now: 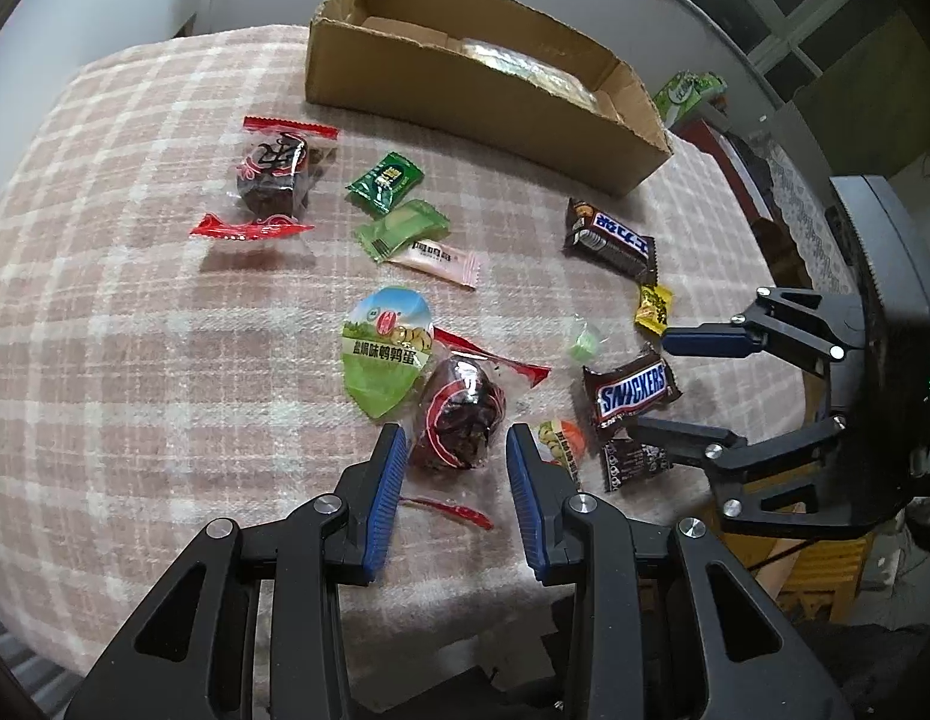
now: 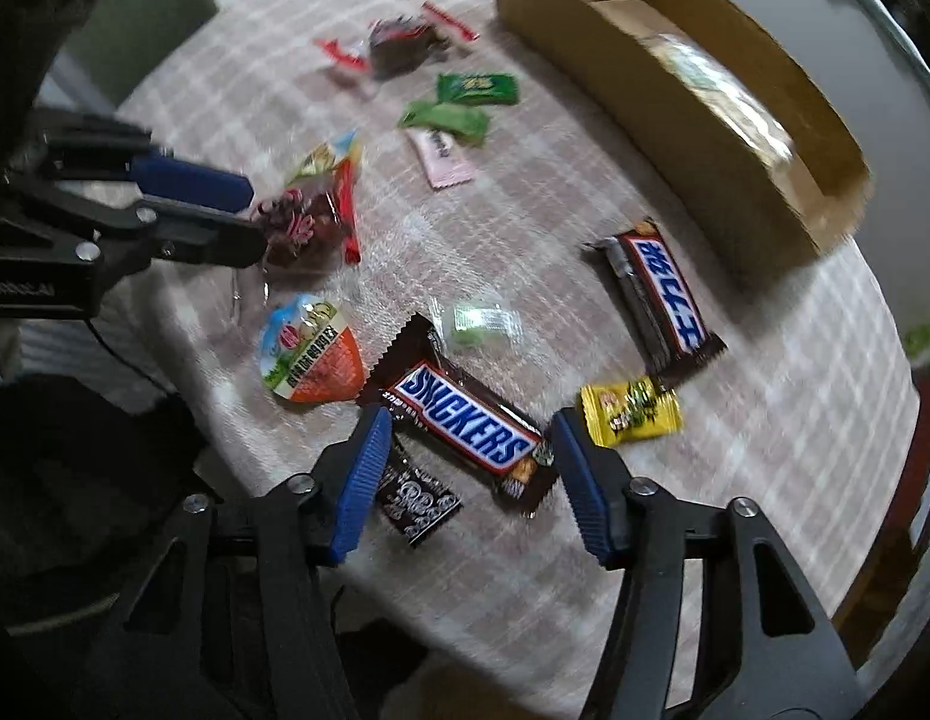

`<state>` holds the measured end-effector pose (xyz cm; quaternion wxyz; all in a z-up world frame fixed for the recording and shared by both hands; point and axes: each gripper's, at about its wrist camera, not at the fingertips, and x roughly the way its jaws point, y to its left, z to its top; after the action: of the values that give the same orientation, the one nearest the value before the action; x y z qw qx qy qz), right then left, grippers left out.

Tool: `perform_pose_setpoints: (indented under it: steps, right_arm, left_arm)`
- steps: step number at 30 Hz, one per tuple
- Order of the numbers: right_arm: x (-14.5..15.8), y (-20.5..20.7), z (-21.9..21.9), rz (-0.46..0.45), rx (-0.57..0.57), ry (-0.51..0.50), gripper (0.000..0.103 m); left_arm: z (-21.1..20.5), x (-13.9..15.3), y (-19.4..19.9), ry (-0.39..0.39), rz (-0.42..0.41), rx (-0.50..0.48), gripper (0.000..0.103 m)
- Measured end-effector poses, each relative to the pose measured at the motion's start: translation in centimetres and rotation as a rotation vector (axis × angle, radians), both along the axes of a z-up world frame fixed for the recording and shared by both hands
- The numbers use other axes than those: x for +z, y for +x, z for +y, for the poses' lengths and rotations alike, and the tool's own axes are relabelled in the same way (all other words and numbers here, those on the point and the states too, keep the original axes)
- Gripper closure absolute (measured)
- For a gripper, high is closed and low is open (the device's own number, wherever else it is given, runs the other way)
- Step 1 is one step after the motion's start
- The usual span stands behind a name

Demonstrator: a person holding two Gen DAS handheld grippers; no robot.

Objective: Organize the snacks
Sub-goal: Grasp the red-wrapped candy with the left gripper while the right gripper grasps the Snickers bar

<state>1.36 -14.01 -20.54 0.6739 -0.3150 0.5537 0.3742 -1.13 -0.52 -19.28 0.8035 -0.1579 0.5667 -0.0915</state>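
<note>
Several wrapped snacks lie on a pink checked tablecloth [image 1: 135, 312] in front of a cardboard box [image 1: 465, 102]. My left gripper [image 1: 456, 450] is open, its fingers on either side of a dark red-wrapped date snack [image 1: 462, 420], also seen in the right wrist view [image 2: 303, 228]. My right gripper [image 2: 465, 438] is open around a Snickers bar [image 2: 465, 420], which also shows in the left wrist view [image 1: 630, 393]. The right gripper appears in the left wrist view [image 1: 651, 384]. The left gripper appears in the right wrist view [image 2: 255, 216].
The box [image 2: 705, 114] holds a clear packet [image 2: 723, 90]. Around lie a second Snickers [image 2: 663, 300], a yellow candy [image 2: 630, 411], a black packet [image 2: 417, 501], two egg packs [image 2: 312, 360], [image 1: 387, 348], green candies [image 1: 384, 180], a pink candy [image 1: 441, 258] and another date snack [image 1: 273, 174].
</note>
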Motion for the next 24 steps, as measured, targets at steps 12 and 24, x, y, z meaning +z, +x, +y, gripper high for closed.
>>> perform_pose_setpoints:
  steps: [12,24]
  right_arm:
    - [-1.3,1.6,0.8,0.066,-0.008,0.020,0.057]
    - [-1.7,1.2,1.0,0.076,0.029,0.023,0.058]
  left_arm:
    - [-1.1,-1.2,1.0,0.038,0.021,-0.048,0.071]
    - [-1.2,-1.5,0.9,0.040,0.010,-0.052,0.070]
